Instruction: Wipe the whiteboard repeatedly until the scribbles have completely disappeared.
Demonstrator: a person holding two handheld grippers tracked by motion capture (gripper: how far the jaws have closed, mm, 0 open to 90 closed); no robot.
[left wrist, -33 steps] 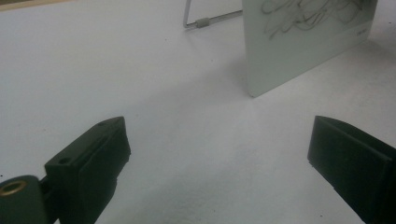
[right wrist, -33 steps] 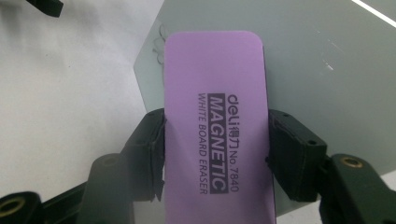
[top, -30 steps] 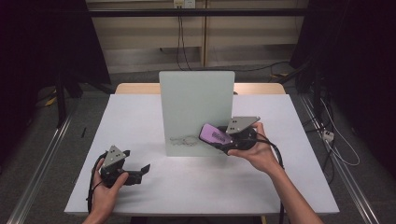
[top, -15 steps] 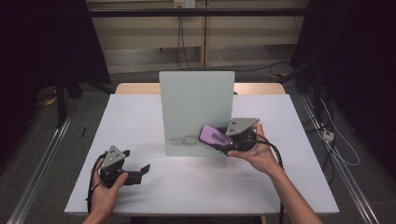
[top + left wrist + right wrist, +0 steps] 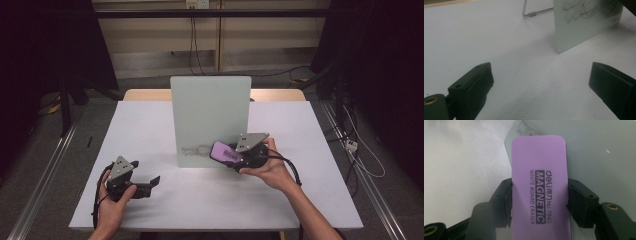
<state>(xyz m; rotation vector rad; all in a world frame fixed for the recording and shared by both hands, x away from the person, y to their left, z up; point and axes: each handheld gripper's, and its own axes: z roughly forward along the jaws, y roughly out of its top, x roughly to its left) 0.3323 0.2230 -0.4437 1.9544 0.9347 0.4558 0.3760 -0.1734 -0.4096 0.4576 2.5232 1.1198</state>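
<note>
Purple eraser (image 5: 540, 185) in level right claw (image 5: 227, 153)

eraser (image 5: 540, 187): matt purple plastic back, smooth, printed black lettering
whiteboard (image 5: 210, 117): smooth, faintly glossy pale panel with grey pen scribbles
board stand (image 5: 534, 13): thin bare metal wire
table (image 5: 150, 125): matt white top
jaws: matt black plastic

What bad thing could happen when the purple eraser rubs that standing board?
The whiteboard only leans on a thin wire stand, and the left gripper rests apart from it, so a hard push might tip or slide it. The right gripper pinches just the eraser's edges, so it might twist loose.
</note>
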